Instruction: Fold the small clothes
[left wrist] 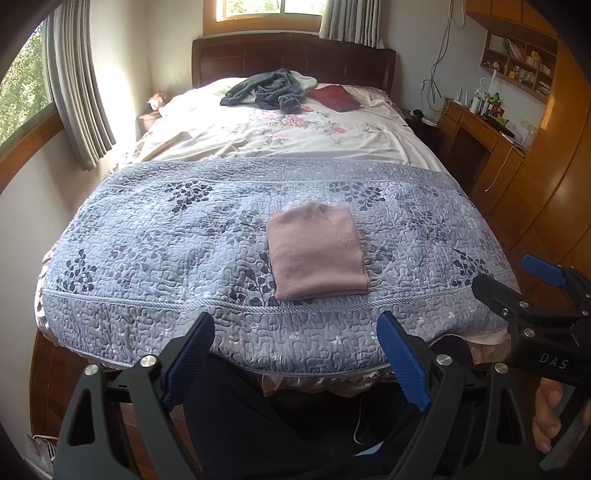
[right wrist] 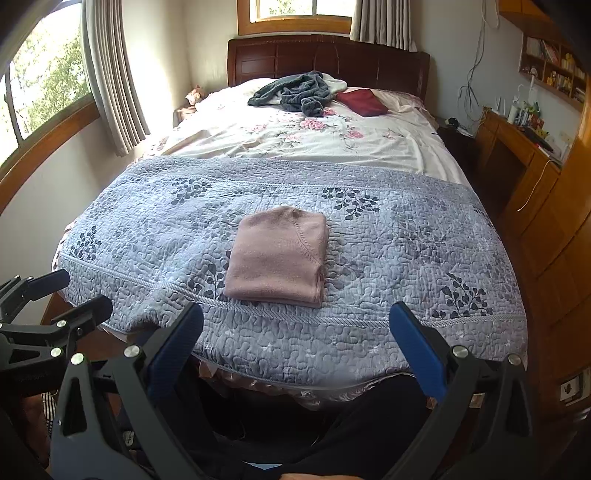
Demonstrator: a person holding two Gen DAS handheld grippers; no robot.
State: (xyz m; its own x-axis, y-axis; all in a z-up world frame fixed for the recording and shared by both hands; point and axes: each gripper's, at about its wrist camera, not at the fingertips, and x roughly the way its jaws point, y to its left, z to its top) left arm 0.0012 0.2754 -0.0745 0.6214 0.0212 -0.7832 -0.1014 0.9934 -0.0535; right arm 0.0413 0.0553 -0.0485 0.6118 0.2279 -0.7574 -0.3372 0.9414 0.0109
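A bed (left wrist: 184, 236) with a dark wooden headboard (left wrist: 291, 55) is seen in a small room with curtains (left wrist: 79, 85) and windows (left wrist: 269, 7) on two walls. The near half of the bed is covered by a grey-blue quilt (left wrist: 147, 221) with a leaf pattern, and the far half by a white sheet (left wrist: 258, 136) with pink flowers. Near the headboard a dark grey garment (left wrist: 266, 90) is left in a heap, and just beside it a dark red cloth (left wrist: 334, 98) is laid. At the right wall a wooden desk (left wrist: 476, 129) and shelves (left wrist: 517, 64) with small items are placed. The letters "DAS" are read on the body of the right hand-held gripper (left wrist: 517, 277) in the left wrist view; no other writing can be read. A pink sweater (left wrist: 317, 251), folded to a neat rectangle, is laid flat on the quilt, near the foot edge and about in the middle of its width. The left hand-held gripper (left wrist: 295, 354) is held before the foot of the bed with its jaws spread wide, and nothing is pinched. The right one (right wrist: 295, 350) is spread wide too and is empty. The sweater is found beyond both, well apart from the fingertips and touched by neither.
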